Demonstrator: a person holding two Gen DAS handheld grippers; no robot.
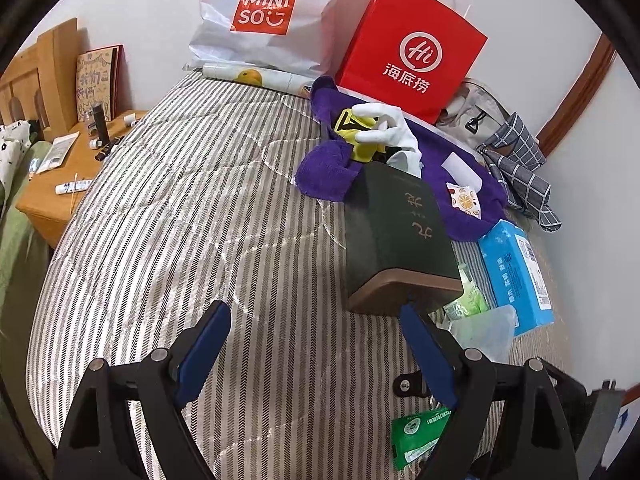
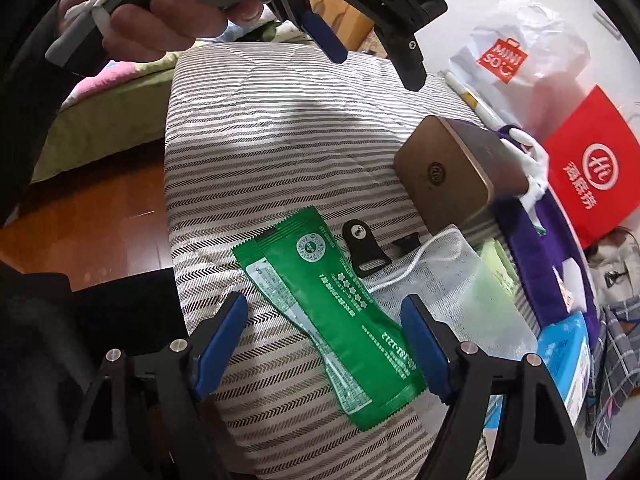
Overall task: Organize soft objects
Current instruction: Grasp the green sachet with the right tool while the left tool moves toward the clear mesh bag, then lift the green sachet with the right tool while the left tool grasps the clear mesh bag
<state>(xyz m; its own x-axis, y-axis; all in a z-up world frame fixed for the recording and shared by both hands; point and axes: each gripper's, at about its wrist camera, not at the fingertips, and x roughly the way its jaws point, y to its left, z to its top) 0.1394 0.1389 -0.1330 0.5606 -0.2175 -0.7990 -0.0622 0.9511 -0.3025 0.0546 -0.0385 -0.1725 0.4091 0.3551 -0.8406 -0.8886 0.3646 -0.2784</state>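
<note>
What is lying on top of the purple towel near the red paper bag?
On the purple towel lie a white glove over a yellow item, a white card and an orange-print sachet. The dark green box covers its near edge.

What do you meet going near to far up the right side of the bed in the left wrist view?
Green packet → clear pouch → dark box → purple towel → white glove → red bag.
</note>
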